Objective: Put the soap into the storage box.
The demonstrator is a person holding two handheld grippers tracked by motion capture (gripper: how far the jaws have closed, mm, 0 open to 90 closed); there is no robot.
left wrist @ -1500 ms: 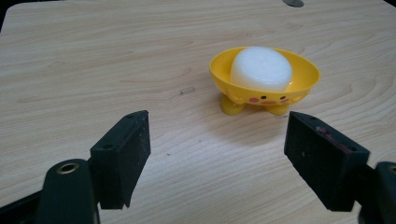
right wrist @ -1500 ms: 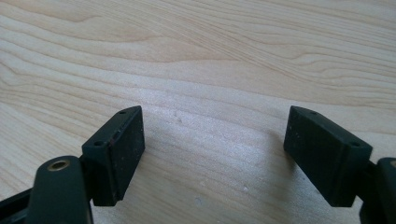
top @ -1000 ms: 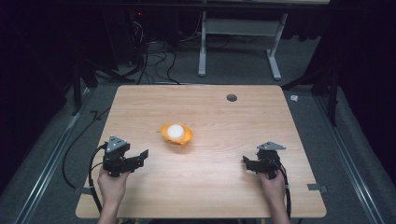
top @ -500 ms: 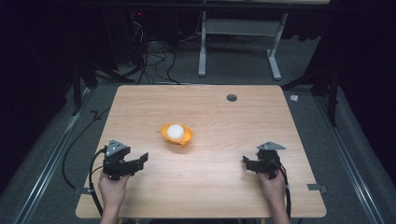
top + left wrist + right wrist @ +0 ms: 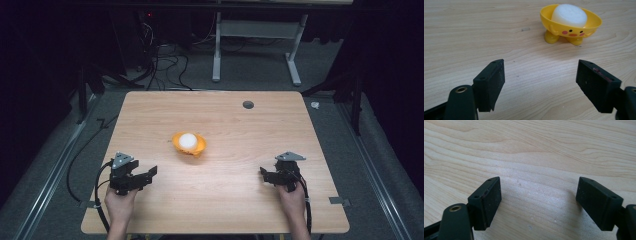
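A yellow duck-faced bowl [image 5: 196, 147] on small feet stands near the middle of the wooden table [image 5: 225, 210], with a white round block [image 5: 187, 140] in it. In the left gripper view the bowl [image 5: 574, 28] and its white block [image 5: 569, 15] stand ahead, a little to the right. My left gripper [image 5: 145, 172] rests at the near left, pointing toward the bowl, well short of it. Its jaws [image 5: 540, 72] stand apart with only bare wood between them. My right gripper [image 5: 265, 176] sits at the near right, its jaws [image 5: 537, 190] likewise apart over bare wood.
A dark round hole [image 5: 248, 104] sits in the tabletop near the far edge. Beyond the table are a white desk frame [image 5: 255, 55] and loose cables [image 5: 160, 60] on a dark floor. A cable [image 5: 100, 200] trails off the near left edge.
My left gripper has drifted slightly toward the near edge. The right gripper and the bowl have stayed where they were.
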